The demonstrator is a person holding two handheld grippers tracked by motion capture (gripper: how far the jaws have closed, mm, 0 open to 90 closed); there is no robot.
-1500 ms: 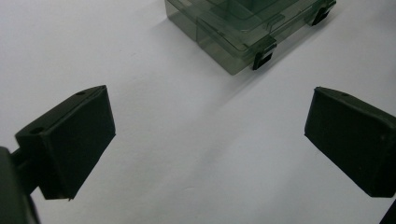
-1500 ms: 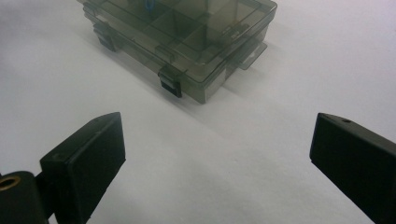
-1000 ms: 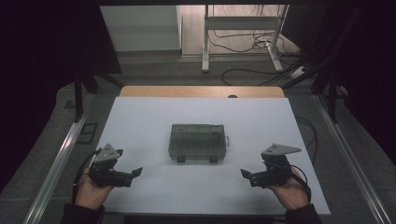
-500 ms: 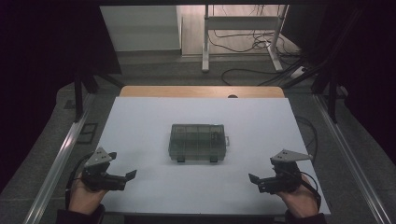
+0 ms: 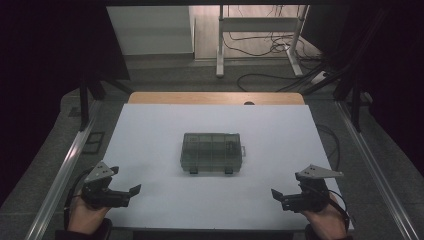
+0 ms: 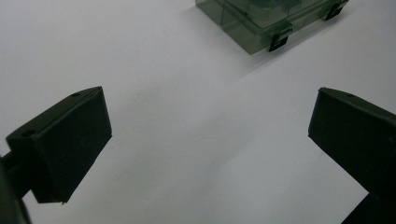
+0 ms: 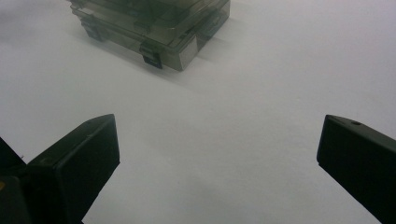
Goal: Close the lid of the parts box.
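Note:
A smoky clear plastic compartment box (image 5: 212, 152) with black latches lies shut in the middle of the white table (image 5: 150, 130). My left gripper (image 5: 131, 191) is at the near left corner, open, nothing between its jaws. At the near right corner my right gripper (image 5: 276, 196) is open too and holds nothing. Both point inward toward the box and stay well short of it. In the left gripper view the box (image 6: 266, 18) sits at the top, beyond the spread jaws. The box (image 7: 154, 23) appears at the upper left of the right gripper view.
A wooden strip (image 5: 215, 98) borders the table's far edge. Metal rails (image 5: 65, 165) run along both sides. Beyond the table are a white stand (image 5: 260, 35) and cables (image 5: 260, 47) on the floor. Dark surroundings flank the table.
Both grippers have drawn back toward the near edge and outward to the corners, away from the box. The box has not moved.

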